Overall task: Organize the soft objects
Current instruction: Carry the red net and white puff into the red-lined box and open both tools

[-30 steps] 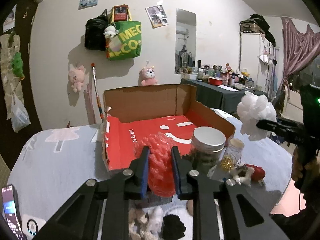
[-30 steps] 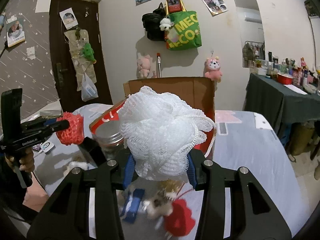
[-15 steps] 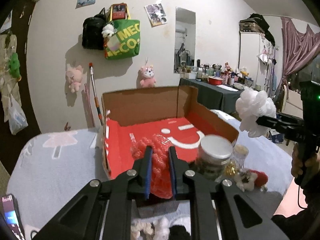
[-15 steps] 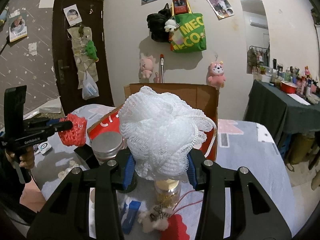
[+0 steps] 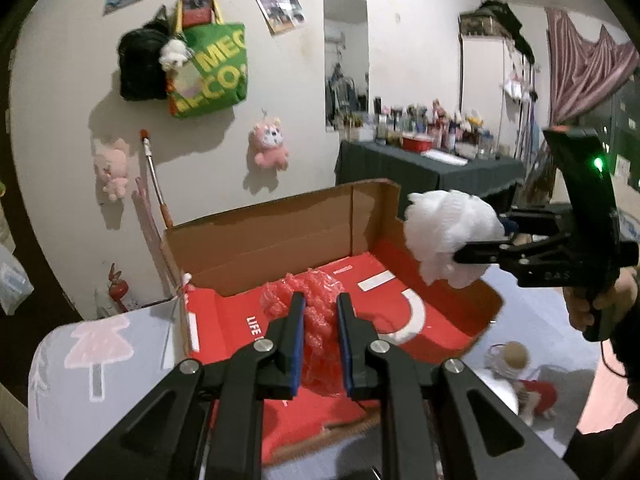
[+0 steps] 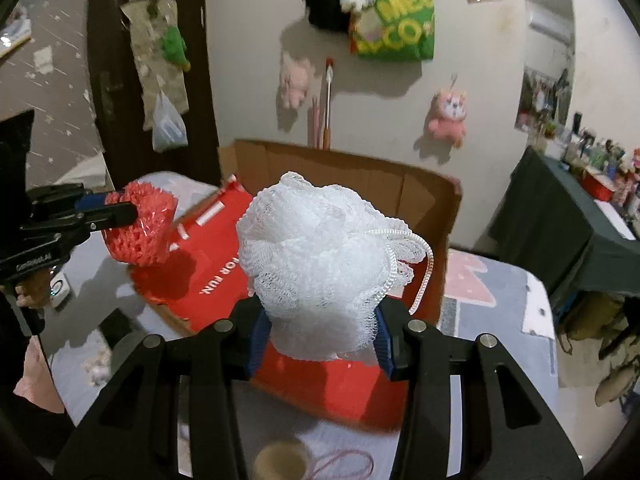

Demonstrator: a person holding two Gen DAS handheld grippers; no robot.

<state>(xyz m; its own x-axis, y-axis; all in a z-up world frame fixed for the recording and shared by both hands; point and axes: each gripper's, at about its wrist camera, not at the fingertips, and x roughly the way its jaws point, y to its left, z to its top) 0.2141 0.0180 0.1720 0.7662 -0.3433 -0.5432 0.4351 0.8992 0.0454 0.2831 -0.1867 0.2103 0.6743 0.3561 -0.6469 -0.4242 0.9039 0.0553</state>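
Note:
My left gripper (image 5: 320, 308) is shut on a red mesh bath pouf (image 5: 308, 300), squeezed thin between the blue pads and held over the near left part of the open cardboard box (image 5: 280, 232) with its red printed floor. My right gripper (image 6: 320, 320) is shut on a white mesh bath pouf (image 6: 320, 256) with a white cord loop, hanging over the box's near right edge. In the left wrist view the white pouf (image 5: 452, 236) sits above the box's right wall. In the right wrist view the red pouf (image 6: 140, 228) hangs over the box's left edge (image 6: 192, 216).
The box rests on a grey cloth-covered table (image 5: 80, 360). A cork-lidded jar (image 5: 512, 356) and a small red toy (image 5: 540, 396) lie near the right of the box. A dark side table (image 5: 424, 168) with bottles stands behind. Plush toys (image 5: 270, 144) and bags (image 5: 208, 72) hang on the wall.
Both grippers have carried their poufs forward from above the jars to over the box. The left jaws have squeezed tighter on the red pouf. The silver-lidded jar has dropped out of the left wrist view.

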